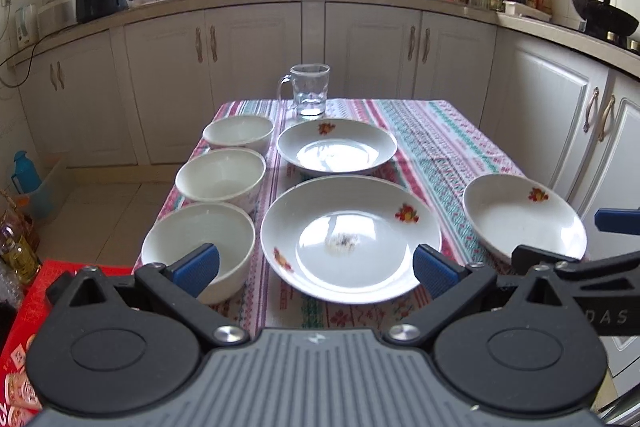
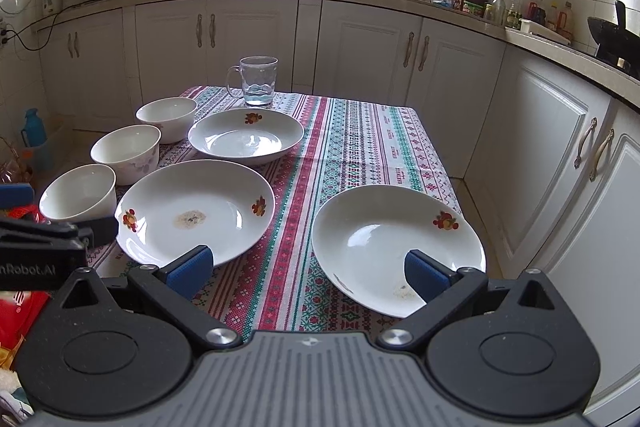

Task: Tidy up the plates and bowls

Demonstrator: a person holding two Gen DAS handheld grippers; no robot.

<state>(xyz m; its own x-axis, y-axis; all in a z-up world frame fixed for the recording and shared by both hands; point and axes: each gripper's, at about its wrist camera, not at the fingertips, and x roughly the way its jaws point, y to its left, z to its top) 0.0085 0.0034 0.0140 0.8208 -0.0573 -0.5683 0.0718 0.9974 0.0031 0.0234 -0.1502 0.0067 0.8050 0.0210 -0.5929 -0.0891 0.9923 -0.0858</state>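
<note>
Three white bowls stand in a row along the table's left side: near (image 1: 198, 247) (image 2: 78, 193), middle (image 1: 220, 179) (image 2: 126, 151), far (image 1: 238, 133) (image 2: 166, 117). Three white plates with fruit prints lie to their right: a near middle plate (image 1: 352, 239) (image 2: 194, 213), a far plate (image 1: 336, 147) (image 2: 246, 137) and a right plate (image 1: 524, 215) (image 2: 396, 247). My left gripper (image 1: 316, 271) is open and empty, at the near edge before the middle plate. My right gripper (image 2: 306, 269) is open and empty, its right finger over the right plate's near rim.
A glass mug (image 1: 308, 91) (image 2: 256, 81) stands at the table's far edge. A striped tablecloth (image 1: 432, 147) covers the table. A red box (image 1: 24, 339) lies at the left. White cabinets (image 2: 360, 55) and a cluttered counter surround the table.
</note>
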